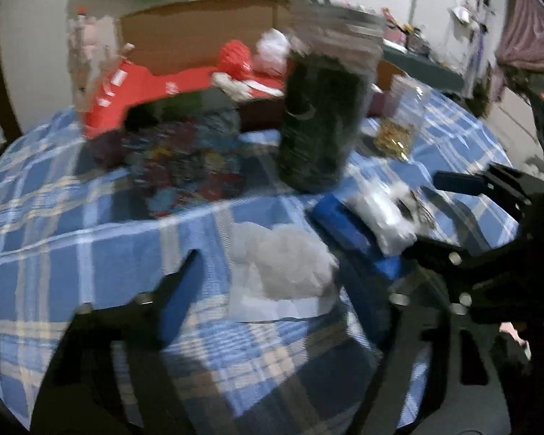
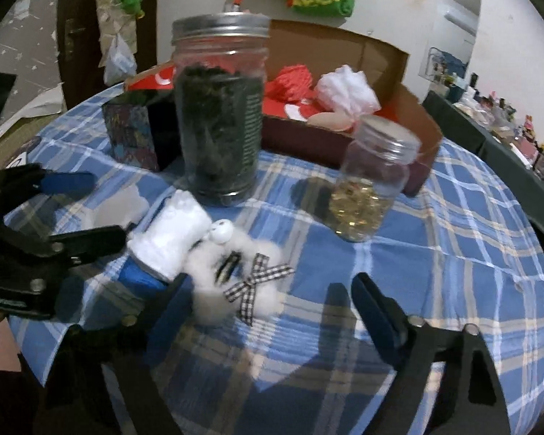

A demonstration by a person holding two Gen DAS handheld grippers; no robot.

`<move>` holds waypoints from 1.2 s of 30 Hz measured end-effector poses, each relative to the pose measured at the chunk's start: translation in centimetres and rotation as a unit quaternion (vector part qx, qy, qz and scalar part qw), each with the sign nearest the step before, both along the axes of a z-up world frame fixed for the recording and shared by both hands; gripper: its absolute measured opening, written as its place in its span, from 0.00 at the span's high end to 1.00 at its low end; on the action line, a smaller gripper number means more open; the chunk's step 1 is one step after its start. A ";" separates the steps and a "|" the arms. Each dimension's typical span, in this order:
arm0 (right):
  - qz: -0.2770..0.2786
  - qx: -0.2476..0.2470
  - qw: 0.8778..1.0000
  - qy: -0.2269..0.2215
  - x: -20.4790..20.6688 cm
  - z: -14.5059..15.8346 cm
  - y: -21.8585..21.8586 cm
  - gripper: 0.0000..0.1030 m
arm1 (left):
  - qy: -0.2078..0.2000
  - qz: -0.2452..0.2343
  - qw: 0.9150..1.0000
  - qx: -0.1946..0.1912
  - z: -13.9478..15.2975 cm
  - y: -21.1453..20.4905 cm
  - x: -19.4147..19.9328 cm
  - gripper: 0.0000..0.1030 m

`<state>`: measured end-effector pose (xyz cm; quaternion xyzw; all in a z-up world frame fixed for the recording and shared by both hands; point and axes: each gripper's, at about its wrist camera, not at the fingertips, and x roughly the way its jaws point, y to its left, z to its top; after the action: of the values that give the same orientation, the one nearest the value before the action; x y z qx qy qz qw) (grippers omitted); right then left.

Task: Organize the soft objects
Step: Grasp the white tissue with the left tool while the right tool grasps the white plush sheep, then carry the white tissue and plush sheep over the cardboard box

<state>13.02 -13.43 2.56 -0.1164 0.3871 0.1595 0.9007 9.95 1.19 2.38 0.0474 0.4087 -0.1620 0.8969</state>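
My left gripper (image 1: 268, 272) is open over the blue plaid tablecloth (image 1: 72, 217). A crumpled pale tissue-like wad (image 1: 290, 250) lies between its fingers, with a gap on both sides. In the right wrist view my right gripper (image 2: 272, 282) is also open. A fluffy white plush (image 2: 214, 290) with a checked bow (image 2: 254, 282) sits by its left finger, far from the other. A folded white cloth (image 2: 174, 232) on a blue piece (image 2: 137, 275) lies beside the plush. The cardboard box (image 2: 399, 72) behind holds a red yarn ball (image 2: 293, 79) and a white pouf (image 2: 344, 90).
A tall jar of dark leaves (image 2: 221, 127) stands mid-table, just beyond the soft things. A small jar with golden pieces (image 2: 370, 185) stands to its right. A dark patterned box (image 2: 134, 134) is at the back left. The round table's edge curves close on the right.
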 end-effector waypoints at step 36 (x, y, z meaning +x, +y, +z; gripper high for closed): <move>0.017 0.070 0.996 -0.042 -2.5 4.1 -2.5 0.61 | -0.068 -0.011 0.997 -0.030 5.2 0.5 -1.8 0.71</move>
<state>10.48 -15.88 6.70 -0.0658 0.3347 0.1967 0.9192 8.15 1.69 7.61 0.0360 0.3415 -0.1806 0.9217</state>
